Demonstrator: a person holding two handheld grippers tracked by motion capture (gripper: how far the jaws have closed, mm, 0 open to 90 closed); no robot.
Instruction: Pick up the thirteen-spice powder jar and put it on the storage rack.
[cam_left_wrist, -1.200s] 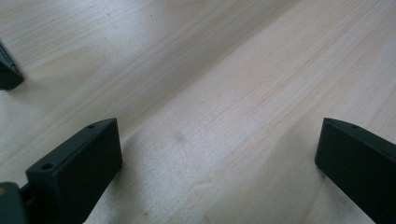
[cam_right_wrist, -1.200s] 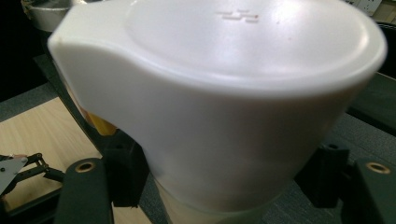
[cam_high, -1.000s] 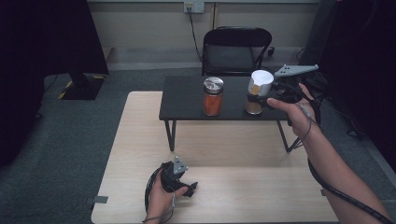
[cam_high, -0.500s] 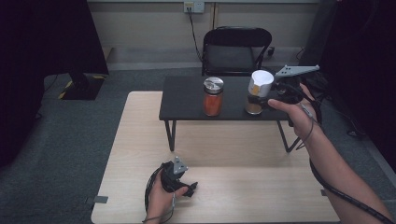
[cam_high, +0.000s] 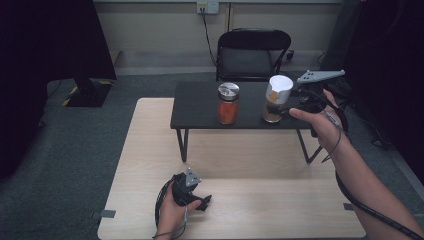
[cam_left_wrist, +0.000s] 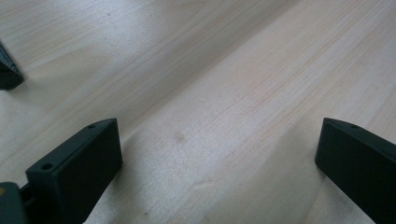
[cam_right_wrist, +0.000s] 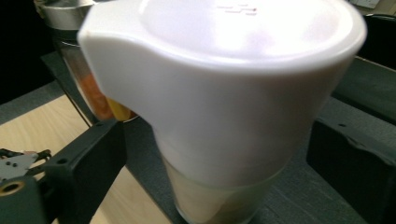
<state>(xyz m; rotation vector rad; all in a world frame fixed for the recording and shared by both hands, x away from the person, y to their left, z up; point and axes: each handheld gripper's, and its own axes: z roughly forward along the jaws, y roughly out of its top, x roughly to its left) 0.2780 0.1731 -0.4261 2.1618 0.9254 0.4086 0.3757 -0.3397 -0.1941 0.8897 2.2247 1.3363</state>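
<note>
High view: right tongs (cam_high: 286, 111) sit at the white-lidded clear plastic jar (cam_high: 275, 99) on the small black table (cam_high: 200, 112), jar upright, long axis vertical, directly ahead of the tongs. Orange-filled glass jar with metal lid (cam_high: 228, 103) stands beyond it, well apart. Left tongs (cam_high: 202, 201) rest low on the light wooden table (cam_high: 150, 150), far from both jars, so the right hand (cam_high: 320, 122) is clearly nearer.

Left gripper view: left tongs (cam_left_wrist: 210, 154) spread wide, released, nothing between, just bare wood.

Right gripper view: right tongs (cam_right_wrist: 215, 158) open, jaws flanking the white-lidded jar (cam_right_wrist: 224, 93) on both sides with gaps showing, not yet clenched. Jar is centred between them; likely next move is closing on its body below the lid.
</note>
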